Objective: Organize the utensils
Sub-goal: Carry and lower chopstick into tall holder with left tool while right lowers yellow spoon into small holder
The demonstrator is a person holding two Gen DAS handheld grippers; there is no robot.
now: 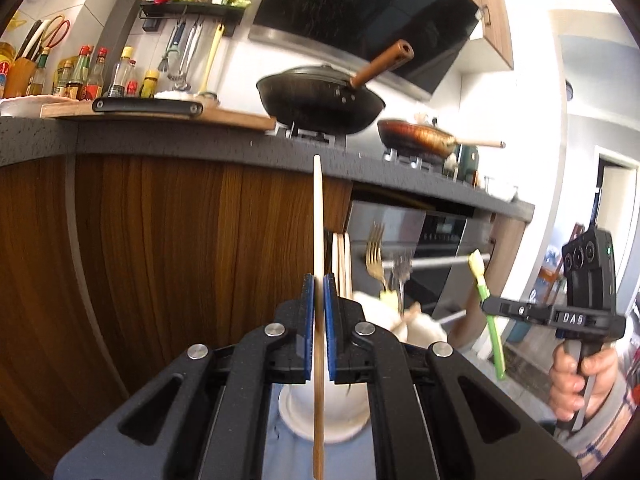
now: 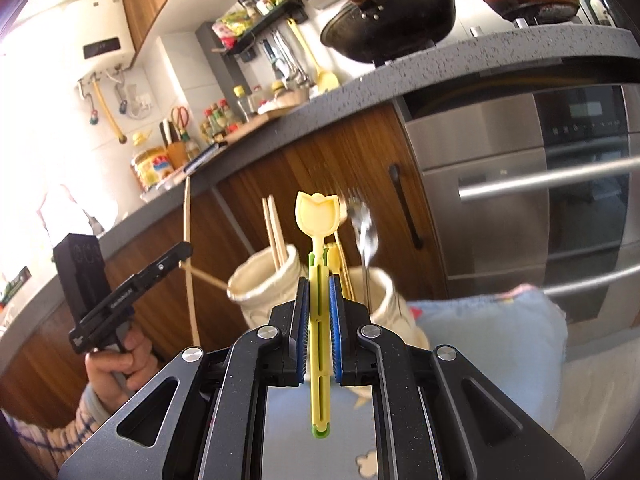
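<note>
My left gripper [image 1: 319, 280] is shut on a long wooden chopstick [image 1: 318, 220] that stands upright between its blue pads. Past it, more chopsticks [image 1: 341, 256] and forks [image 1: 376, 252] rise from cream holders. In the right wrist view my right gripper [image 2: 319, 280] is shut on a yellow-green plastic spoon [image 2: 318, 216] with a tulip-shaped head, held upright. Behind it stand two cream holders: the left holder [image 2: 260, 288] has chopsticks [image 2: 274, 228], the right holder [image 2: 390, 296] has a metal fork [image 2: 362, 220]. Each view shows the other gripper: right gripper [image 1: 490, 306], left gripper [image 2: 182, 250] with its chopstick [image 2: 188, 216].
The holders stand on a light blue cloth [image 2: 500, 340]. Behind them are wooden cabinet doors [image 1: 160, 240], a steel oven [image 2: 520, 200] with bar handles, and a grey counter [image 1: 200, 140] with a black wok [image 1: 320, 100], a brown pan [image 1: 416, 136], a cutting board and bottles.
</note>
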